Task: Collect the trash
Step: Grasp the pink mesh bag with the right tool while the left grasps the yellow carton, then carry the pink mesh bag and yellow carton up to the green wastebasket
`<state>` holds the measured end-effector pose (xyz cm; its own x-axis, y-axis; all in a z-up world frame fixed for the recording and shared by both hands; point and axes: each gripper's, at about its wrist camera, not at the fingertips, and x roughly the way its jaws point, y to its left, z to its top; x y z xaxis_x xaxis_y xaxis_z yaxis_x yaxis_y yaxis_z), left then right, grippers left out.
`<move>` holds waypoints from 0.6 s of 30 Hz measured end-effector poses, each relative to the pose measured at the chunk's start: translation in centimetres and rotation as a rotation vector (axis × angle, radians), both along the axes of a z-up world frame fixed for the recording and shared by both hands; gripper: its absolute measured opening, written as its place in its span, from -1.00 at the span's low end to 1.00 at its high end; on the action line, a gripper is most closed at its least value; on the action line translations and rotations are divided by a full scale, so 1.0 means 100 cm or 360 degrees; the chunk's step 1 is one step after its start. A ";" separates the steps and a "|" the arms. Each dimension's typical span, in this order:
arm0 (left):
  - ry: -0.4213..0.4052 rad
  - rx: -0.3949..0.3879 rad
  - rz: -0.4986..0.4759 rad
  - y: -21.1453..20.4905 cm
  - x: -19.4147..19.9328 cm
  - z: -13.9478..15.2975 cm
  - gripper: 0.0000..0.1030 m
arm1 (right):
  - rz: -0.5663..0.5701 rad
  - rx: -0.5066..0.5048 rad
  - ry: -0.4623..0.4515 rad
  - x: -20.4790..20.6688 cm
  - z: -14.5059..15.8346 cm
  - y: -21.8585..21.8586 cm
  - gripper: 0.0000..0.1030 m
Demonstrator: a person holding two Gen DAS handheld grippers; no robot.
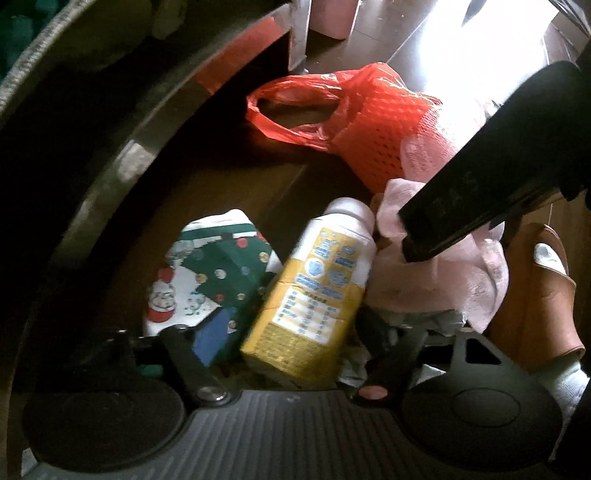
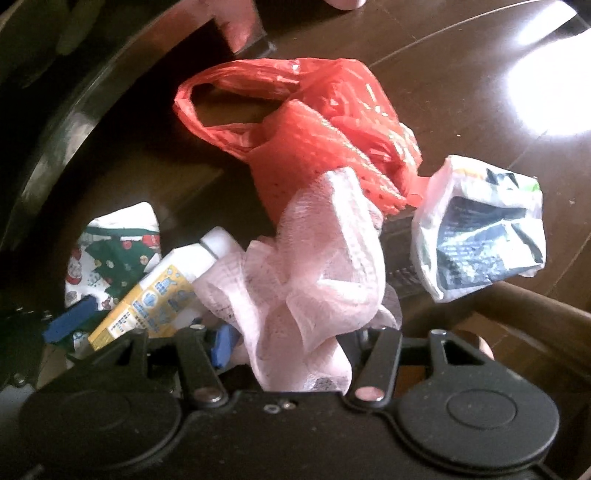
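step: grabbing floor trash | left tool (image 1: 295,314) straddles yellow bottle (image 1: 314,291), contact unclear | right tool (image 2: 280,354) grips pink mesh (image 2: 317,280) beside bottle | red bag (image 1: 354,107) beyond bottle | next: close, lift to bag

- Floor (image 2: 461,92): I see dark brown boards with visible seams, glossy enough to mirror the light.
- Light: I note a strong white glare patch (image 2: 554,92) on the boards at upper right in the right wrist view; in the left wrist view the same glare (image 1: 480,55) washes out the upper right.
- Furniture: I make out a curved, shiny metal rim (image 1: 122,158) arcing along the left side, deep shadow beneath it.
- Support: a reflective metal leg (image 1: 299,33) stands on the boards at top centre.
- Pink object (image 1: 332,18): just beside that leg; I cannot identify it.
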<state>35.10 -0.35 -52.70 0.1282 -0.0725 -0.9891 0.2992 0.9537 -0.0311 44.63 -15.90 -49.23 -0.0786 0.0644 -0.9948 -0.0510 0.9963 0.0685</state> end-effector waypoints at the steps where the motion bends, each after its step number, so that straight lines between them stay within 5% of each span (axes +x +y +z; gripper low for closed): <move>1: 0.0010 -0.0007 0.0004 -0.001 0.001 -0.001 0.23 | 0.0022 0.0005 0.0007 0.000 0.000 0.002 0.06; 3: 0.0008 0.0018 0.0011 -0.004 0.000 0.001 0.22 | 0.0055 -0.0004 0.0017 -0.001 0.000 0.006 0.00; 4: 0.0008 0.0015 0.0027 -0.004 0.001 0.002 0.19 | 0.0065 -0.0002 0.0016 -0.001 0.001 0.007 -0.26; 5: 0.0010 -0.0001 0.0055 -0.003 0.001 0.004 0.17 | 0.0066 -0.0006 0.0019 -0.001 0.002 0.007 -0.78; 11: 0.0015 -0.0078 0.0220 0.004 -0.001 0.024 0.00 | 0.0098 -0.0074 -0.0038 -0.006 0.027 0.010 -0.89; 18: 0.0017 -0.0170 0.0429 0.016 -0.018 0.068 -0.06 | 0.0150 -0.0113 -0.0182 -0.018 0.090 0.014 -0.90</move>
<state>33.31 1.22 -45.94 0.1465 -0.1410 -0.9791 0.0347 0.9899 -0.1374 42.87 -14.47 -40.19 0.0333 -0.0085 -0.9994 -0.1480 0.9889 -0.0133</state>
